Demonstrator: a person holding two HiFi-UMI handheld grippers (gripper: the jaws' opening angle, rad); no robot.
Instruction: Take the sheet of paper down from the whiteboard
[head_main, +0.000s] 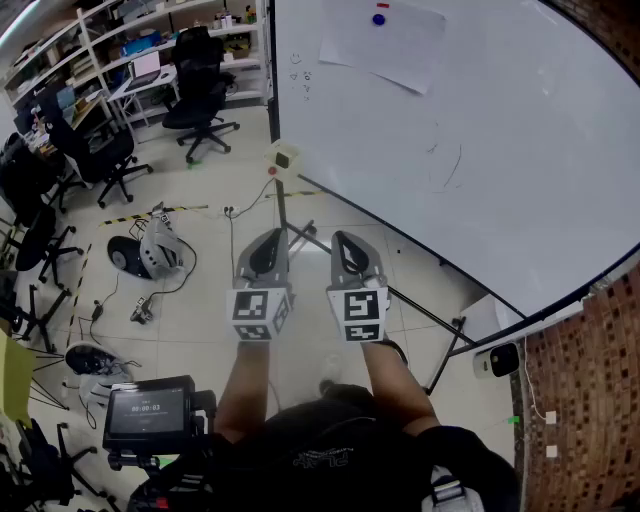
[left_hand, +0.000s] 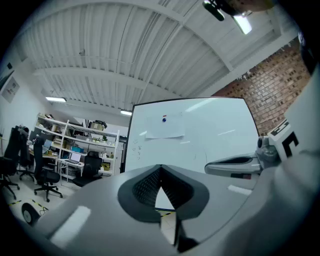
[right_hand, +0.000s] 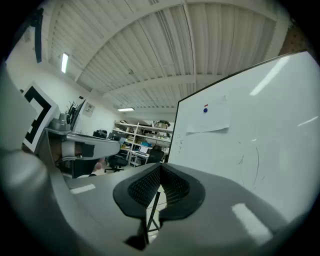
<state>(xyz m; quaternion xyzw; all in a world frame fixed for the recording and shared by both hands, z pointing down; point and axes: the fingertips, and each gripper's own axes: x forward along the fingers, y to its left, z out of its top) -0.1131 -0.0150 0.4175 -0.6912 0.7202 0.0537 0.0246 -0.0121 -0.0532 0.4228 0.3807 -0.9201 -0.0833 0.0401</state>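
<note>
A white sheet of paper (head_main: 383, 42) hangs near the top of the big whiteboard (head_main: 480, 150), pinned by a blue magnet (head_main: 378, 19) with a red one above it. The sheet also shows in the left gripper view (left_hand: 165, 126) and the right gripper view (right_hand: 208, 120), well ahead of the jaws. My left gripper (head_main: 266, 243) and right gripper (head_main: 348, 246) are held side by side in front of me, low and short of the board. Both are shut with nothing between their jaws.
The whiteboard stands on a black stand (head_main: 300, 232) with legs across the floor. Office chairs (head_main: 200, 90) and shelves (head_main: 150, 40) fill the left background. A helmet-like device (head_main: 150, 250) and cables lie on the floor at left. A brick wall (head_main: 590, 400) is at right.
</note>
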